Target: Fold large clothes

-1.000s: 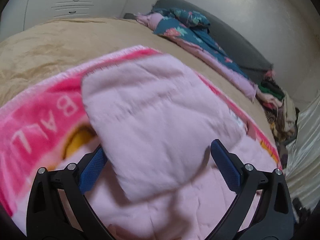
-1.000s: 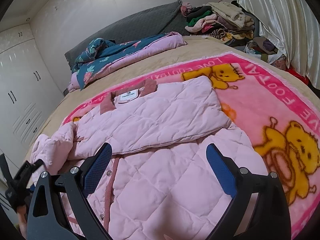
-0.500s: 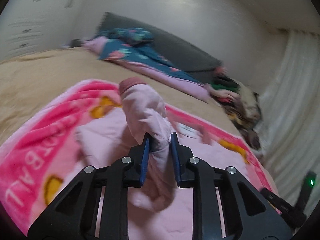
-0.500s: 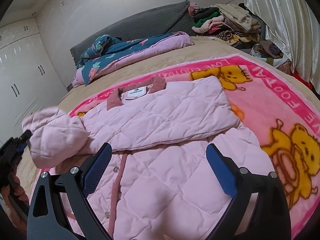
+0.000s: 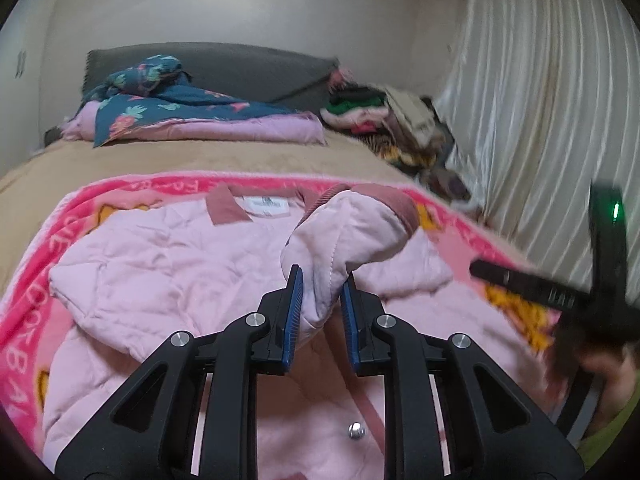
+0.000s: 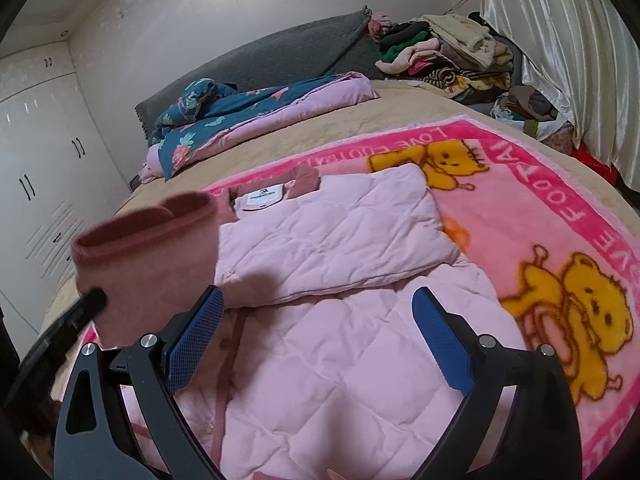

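Note:
A pale pink quilted jacket (image 6: 344, 352) lies on a pink bear-print blanket (image 6: 560, 216) on the bed, collar away from me, one sleeve folded across its chest. It also shows in the left wrist view (image 5: 160, 264). My left gripper (image 5: 320, 304) is shut on the other sleeve (image 5: 348, 232) and holds it lifted over the jacket, its dusty-rose cuff (image 6: 148, 236) toward the collar. My right gripper (image 6: 320, 336) is open and empty, low over the jacket's front.
A folded floral quilt (image 6: 256, 116) lies by the grey headboard (image 6: 280, 56). A pile of clothes (image 6: 448, 56) sits at the far right corner by the curtain (image 6: 560, 40). White wardrobes (image 6: 36, 184) stand at the left. Tan bedspread (image 5: 200, 160) surrounds the blanket.
My left gripper shut on the sleeve, lifted it and swung it rightward over the jacket. My right gripper stayed open and moved little.

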`<action>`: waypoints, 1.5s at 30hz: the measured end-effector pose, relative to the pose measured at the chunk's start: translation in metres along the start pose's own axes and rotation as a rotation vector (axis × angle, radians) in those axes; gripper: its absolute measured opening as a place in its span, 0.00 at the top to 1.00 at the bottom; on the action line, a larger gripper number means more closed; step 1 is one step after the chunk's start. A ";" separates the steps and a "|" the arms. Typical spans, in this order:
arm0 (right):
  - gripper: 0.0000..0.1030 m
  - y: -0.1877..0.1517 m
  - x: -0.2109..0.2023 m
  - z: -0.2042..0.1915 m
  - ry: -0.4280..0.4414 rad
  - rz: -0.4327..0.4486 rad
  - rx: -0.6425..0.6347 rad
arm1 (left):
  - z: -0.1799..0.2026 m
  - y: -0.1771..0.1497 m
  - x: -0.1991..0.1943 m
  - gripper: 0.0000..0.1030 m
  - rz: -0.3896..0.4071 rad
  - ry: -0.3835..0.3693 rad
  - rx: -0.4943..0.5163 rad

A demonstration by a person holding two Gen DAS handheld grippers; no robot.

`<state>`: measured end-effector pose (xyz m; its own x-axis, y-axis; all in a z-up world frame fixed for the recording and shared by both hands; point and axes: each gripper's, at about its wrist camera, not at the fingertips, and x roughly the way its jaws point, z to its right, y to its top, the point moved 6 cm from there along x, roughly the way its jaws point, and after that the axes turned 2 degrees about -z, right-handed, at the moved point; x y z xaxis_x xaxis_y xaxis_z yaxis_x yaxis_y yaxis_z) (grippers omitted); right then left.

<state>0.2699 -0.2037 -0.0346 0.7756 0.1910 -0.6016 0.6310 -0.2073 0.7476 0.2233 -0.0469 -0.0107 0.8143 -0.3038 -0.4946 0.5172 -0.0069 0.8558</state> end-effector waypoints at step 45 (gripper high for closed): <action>0.08 -0.066 0.059 -0.069 0.185 -0.309 0.037 | -0.183 0.037 -0.008 0.09 -0.086 0.305 -0.311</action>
<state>0.2727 -0.1125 -0.1000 0.5342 0.4195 -0.7339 0.8378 -0.1471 0.5258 0.2844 0.1296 -0.0034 0.7813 -0.0190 -0.6239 0.6030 0.2812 0.7465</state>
